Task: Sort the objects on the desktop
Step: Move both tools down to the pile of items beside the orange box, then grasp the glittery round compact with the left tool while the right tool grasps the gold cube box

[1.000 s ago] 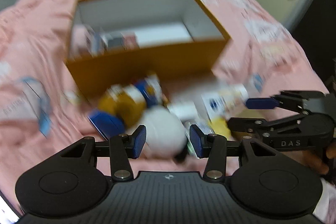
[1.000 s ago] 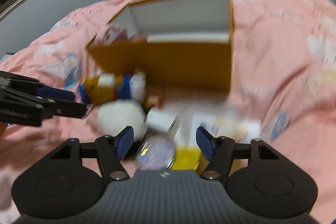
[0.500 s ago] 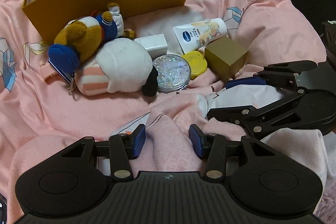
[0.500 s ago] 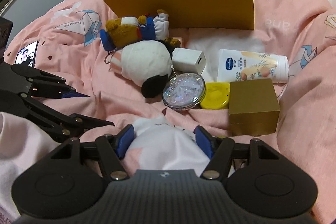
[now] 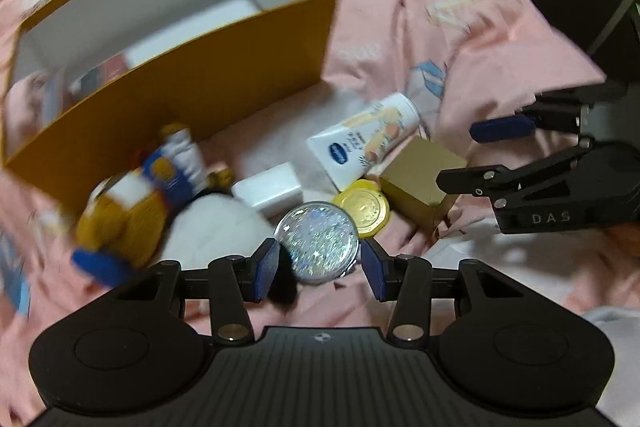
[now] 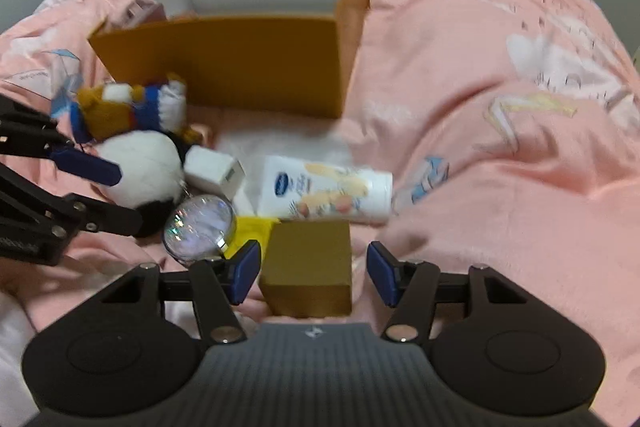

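Note:
A pile lies on the pink bedspread in front of an orange box (image 5: 200, 99). My left gripper (image 5: 319, 267) is open, its blue pads either side of a round glitter disc (image 5: 318, 247) without pressing it. My right gripper (image 6: 314, 267) brackets a gold cube (image 6: 308, 259); its jaws are closing, with gaps still on both sides. Beside these lie a yellow round tin (image 5: 364, 213), a cream tube (image 6: 324, 191), a white charger block (image 5: 272, 191), a white plush (image 6: 140, 167) and a brown bear plush (image 6: 120, 107). The right gripper (image 5: 460, 155) shows at right in the left view.
The orange box (image 6: 240, 67) is open-topped with white walls and holds a few small items at its left end. Rumpled pink bedding (image 6: 500, 147) surrounds everything. A pale sleeve (image 5: 612, 319) shows at the lower right. The left gripper (image 6: 126, 197) reaches in from the left.
Both grippers moved forward and down into the pile. The left now straddles the glitter disc, the right straddles the gold cube. The right jaws have narrowed a little.

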Tool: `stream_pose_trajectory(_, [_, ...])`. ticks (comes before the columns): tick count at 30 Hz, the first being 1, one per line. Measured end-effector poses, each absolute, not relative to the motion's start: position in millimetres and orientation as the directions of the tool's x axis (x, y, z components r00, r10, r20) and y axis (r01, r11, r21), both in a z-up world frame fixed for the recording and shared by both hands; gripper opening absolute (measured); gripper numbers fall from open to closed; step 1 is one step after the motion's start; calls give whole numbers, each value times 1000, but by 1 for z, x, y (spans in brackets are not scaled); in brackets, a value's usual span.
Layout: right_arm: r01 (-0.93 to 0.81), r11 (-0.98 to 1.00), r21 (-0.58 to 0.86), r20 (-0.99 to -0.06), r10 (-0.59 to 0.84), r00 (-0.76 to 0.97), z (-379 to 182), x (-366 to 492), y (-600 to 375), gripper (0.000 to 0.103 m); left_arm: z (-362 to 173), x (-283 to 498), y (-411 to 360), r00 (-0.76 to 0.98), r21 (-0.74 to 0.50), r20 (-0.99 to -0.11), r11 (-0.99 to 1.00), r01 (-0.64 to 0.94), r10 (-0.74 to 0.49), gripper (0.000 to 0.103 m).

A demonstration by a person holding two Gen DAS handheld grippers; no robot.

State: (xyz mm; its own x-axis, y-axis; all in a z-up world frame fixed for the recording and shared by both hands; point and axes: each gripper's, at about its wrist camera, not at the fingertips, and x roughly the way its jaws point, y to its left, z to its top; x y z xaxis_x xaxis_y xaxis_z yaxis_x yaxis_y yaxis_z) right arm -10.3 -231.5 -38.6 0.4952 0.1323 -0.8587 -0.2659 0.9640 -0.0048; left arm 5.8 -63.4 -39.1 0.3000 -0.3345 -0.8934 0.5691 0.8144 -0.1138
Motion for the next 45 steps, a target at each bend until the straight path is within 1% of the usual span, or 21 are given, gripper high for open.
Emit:
stream_pose_trajectory(5, [-198,975,99,-869,182,459,-47,-3,-253,58,-64,5,-90,257,-63,-918,753,655,-301,53])
stream_pose_trajectory(7, [-155,974,163,-869,217,445,-48,3,-263,56,-70,6,-94,245,-69,-921,744,665,-304,53])
stream_pose_trajectory(10, [-87,968,237,-876,251,413,-55,13,-274,55,-78,7,-99,236,-60,-928,740,670,-289,53])
stream_pose_trajectory(13, [-34,964,265,-892,258,371,-68,24,-281,54,-89,8,-103,219,-50,-940,737,674,-263,53])
stream_pose_trajectory(15, [-18,958,286,-900,275,337,-79,29,-284,54,-94,10,-102,205,-61,-944,746,663,-259,53])
stream_pose_trajectory(17, [-1,940,340,-895,324,305,-87,34,-290,57,-96,11,-101,200,-64,-945,750,658,-257,54])
stream_pose_trajectory(18, [8,932,363,-893,345,291,-90,36,-293,57,-97,11,-102,208,-53,-946,751,659,-249,56])
stream_pose_trajectory(20, [7,919,395,-887,379,264,-96,39,-296,63,-100,11,-104,226,-28,-945,749,662,-235,57])
stream_pose_trajectory(22, [0,905,426,-880,414,235,-103,41,-295,66,-103,12,-105,250,0,-943,749,662,-221,57])
stream_pose_trajectory(26, [-3,892,452,-870,441,221,-109,41,-292,66,-103,12,-102,265,9,-939,756,654,-218,58])
stream_pose_trajectory(27, [-3,891,455,-867,444,226,-108,41,-293,64,-102,11,-101,272,15,-938,757,653,-215,55])
stream_pose_trajectory(29, [-4,890,456,-863,443,244,-102,38,-293,56,-97,7,-99,295,38,-933,759,650,-206,51])
stream_pose_trajectory(32, [-15,885,466,-852,453,264,-90,34,-292,50,-87,-1,-94,351,77,-914,762,643,-204,50])
stream_pose_trajectory(34, [-24,880,475,-844,463,271,-83,32,-290,48,-82,-5,-88,380,92,-902,768,633,-205,49])
stream_pose_trajectory(36, [-32,869,493,-832,482,274,-81,30,-288,47,-78,-9,-82,402,98,-891,775,625,-212,45])
stream_pose_trajectory(39, [-16,836,548,-804,533,263,-86,32,-287,47,-71,-8,-83,434,115,-876,782,613,-212,40])
stream_pose_trajectory(45, [-19,838,546,-806,531,260,-104,38,-275,48,-71,-7,-82,462,131,-861,787,603,-210,37])
